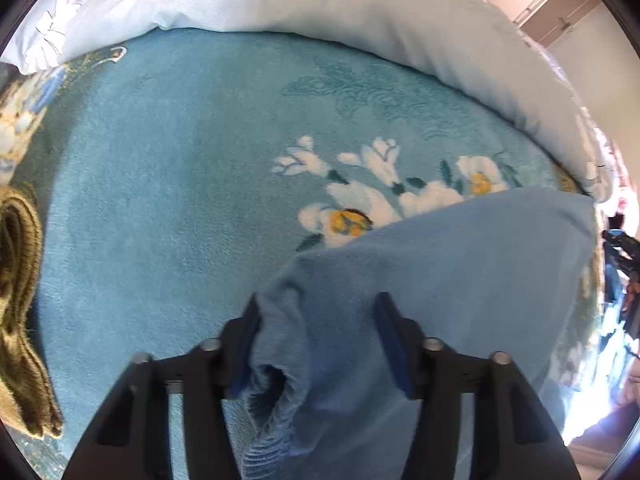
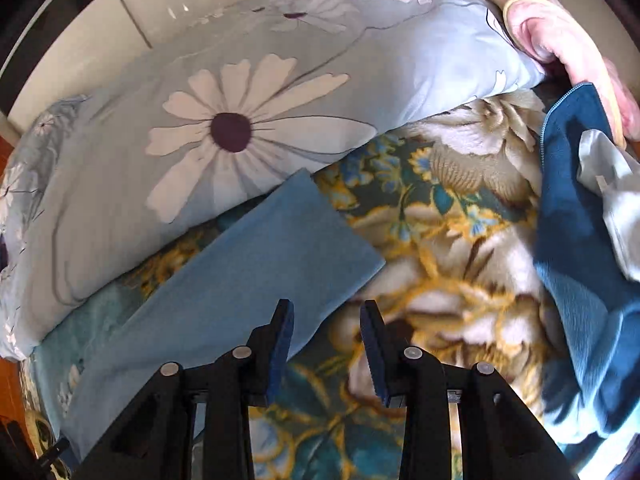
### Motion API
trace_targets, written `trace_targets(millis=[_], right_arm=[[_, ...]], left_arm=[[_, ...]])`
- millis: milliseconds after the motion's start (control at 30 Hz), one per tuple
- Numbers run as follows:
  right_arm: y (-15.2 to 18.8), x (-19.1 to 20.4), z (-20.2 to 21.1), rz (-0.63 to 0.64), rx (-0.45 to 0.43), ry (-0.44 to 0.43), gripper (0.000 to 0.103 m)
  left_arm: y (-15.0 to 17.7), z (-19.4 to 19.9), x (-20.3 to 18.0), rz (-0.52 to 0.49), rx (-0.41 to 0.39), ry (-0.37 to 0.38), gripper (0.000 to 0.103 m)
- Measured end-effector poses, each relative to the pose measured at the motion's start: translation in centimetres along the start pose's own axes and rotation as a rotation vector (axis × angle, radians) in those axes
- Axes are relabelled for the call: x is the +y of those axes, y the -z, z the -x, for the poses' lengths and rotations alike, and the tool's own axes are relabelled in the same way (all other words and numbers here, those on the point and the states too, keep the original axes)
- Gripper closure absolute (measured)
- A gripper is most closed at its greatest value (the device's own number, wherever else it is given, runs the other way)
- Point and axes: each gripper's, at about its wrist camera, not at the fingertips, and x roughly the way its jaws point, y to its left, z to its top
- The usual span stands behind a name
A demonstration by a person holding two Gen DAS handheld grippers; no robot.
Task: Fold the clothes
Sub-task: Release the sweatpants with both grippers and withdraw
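A light blue garment [image 1: 460,280] lies on the floral bed blanket [image 1: 160,160]. In the left wrist view its bunched, ribbed end [image 1: 276,392] sits between the fingers of my left gripper [image 1: 318,308], whose jaws stand apart around the cloth without pinching it. In the right wrist view the same garment [image 2: 248,272] lies as a long flat strip running away to the left. My right gripper [image 2: 326,312] is open and empty, its left finger [image 2: 280,344] over the garment's edge, its right finger over the blanket [image 2: 452,300].
A pale blue daisy-print duvet [image 2: 224,128] is heaped along the far side of the bed. An olive knitted garment [image 1: 20,300] lies at the left. A dark teal garment [image 2: 580,240] with a pale cloth and a pink item [image 2: 560,24] lie at the right.
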Motion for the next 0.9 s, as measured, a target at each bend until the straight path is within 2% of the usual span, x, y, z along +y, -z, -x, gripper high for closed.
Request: trace_targets(millis=[67, 100, 233, 300, 333, 367, 467, 633, 700, 733, 800, 833, 867, 900], right_arm=[[-0.5, -0.9, -0.9, -0.032, 0.011, -0.008, 0.066], [-0.6, -1.3, -1.2, -0.054, 0.018, -0.018, 0.066], [-0.5, -2.8, -2.3, -0.148, 0.021, -0.081, 0.064], [-0.7, -2.8, -2.4, -0.161, 0.014, -0.109, 0.069], [-0.8, -2.8, -2.3, -0.165, 0.011, -0.122, 0.089], [-1.1, -2.5, -2.3, -0.149, 0.01, -0.123, 0.1], [-1.9, -1.5, -1.7, -0.065, -0.021, -0.076, 0.1], [-2.1, -0.5, -2.2, -0.002, 0.003, -0.029, 0.1], [-1.7, -0.4, -1.9, 0.01, -0.004, -0.013, 0.097], [-1.6, -0.5, -1.5, 0.008, -0.016, -0.013, 0.097], [-1.1, -0.7, -0.2, 0.005, -0.045, -0.01, 0.094], [-0.8, -0.8, 0.6, 0.009, -0.06, -0.005, 0.092], [-0.3, -0.8, 1.8, 0.017, -0.084, -0.006, 0.089], [0.1, -0.8, 3.0, 0.028, -0.105, -0.011, 0.087]], left_arm=[[-0.2, 0.0, 0.3, 0.033, -0.003, 0.014, 0.079], [-0.3, 0.1, 0.4, 0.045, -0.004, 0.01, 0.081], [-0.7, 0.1, 0.7, 0.045, 0.006, -0.01, 0.083], [-0.9, 0.2, 0.7, 0.039, 0.005, -0.021, 0.084], [-1.0, 0.3, 0.8, 0.039, 0.001, -0.027, 0.085], [-1.1, 0.4, 0.9, 0.039, -0.004, -0.037, 0.086], [-1.3, 0.2, 1.6, 0.059, -0.006, -0.054, 0.086], [-1.1, 0.1, 1.8, 0.055, -0.011, -0.054, 0.086], [-0.9, 0.7, 1.6, 0.04, -0.025, -0.054, 0.085], [-0.8, 1.3, 1.5, 0.031, -0.036, -0.056, 0.081], [-0.3, 2.8, 1.3, 0.016, -0.068, -0.061, 0.064], [0.0, 3.6, 1.2, 0.011, -0.084, -0.059, 0.047], [0.8, 4.5, 0.7, 0.021, -0.114, -0.05, 0.04], [1.2, 5.6, 1.1, 0.022, -0.141, -0.045, 0.04]])
